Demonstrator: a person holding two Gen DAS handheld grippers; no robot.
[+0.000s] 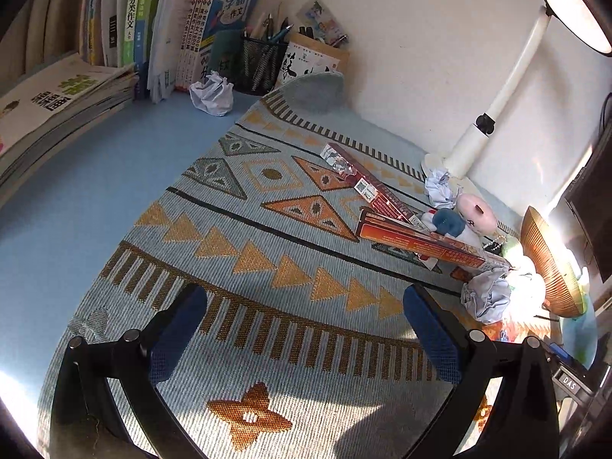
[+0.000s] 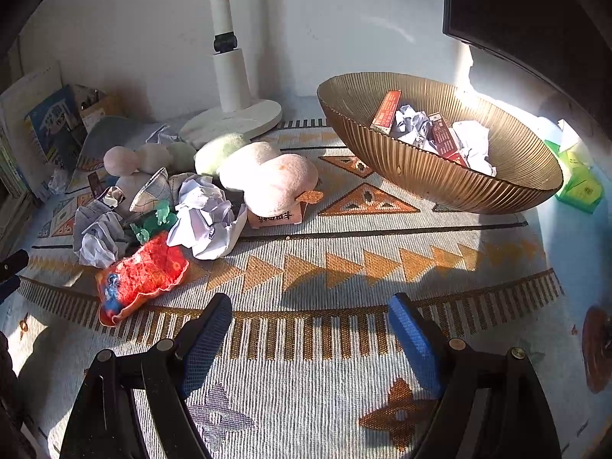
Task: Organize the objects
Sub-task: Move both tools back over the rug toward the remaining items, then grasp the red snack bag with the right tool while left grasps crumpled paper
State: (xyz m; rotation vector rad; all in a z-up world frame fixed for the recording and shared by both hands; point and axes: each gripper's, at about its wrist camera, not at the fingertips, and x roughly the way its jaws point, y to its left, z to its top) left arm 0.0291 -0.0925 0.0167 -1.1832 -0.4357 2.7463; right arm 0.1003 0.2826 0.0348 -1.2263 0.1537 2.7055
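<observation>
Both grippers are hovering over a patterned woven mat [image 2: 344, 229] that is lying on a blue desk [image 1: 95, 176]. The left gripper [image 1: 306, 329] is standing wide open with nothing between its blue pads, over bare mat. The right gripper [image 2: 310, 340] is likewise gaping wide and holding nothing.

In the right wrist view, a ribbed golden bowl [image 2: 420, 176] is sitting at the far right of the mat, tilted, holding crumpled paper [image 2: 413, 124] and red boxes [image 2: 386, 111]. To the left a pile is lying on the mat: a pink plush toy [image 2: 279, 183] resting on a small carton [image 2: 275, 218], a crumpled paper ball [image 2: 206, 222], a red snack packet [image 2: 141, 275] nearest the gripper, and a green plastic piece [image 2: 153, 223]. A white lamp base [image 2: 233, 122] is standing behind the pile, against the wall.

In the left wrist view, two long red boxes [image 1: 386, 195] are lying at the right, books [image 1: 160, 30] and a mesh pen holder [image 1: 260, 61] are standing at the far left, with another paper ball [image 1: 212, 91] just in front.
</observation>
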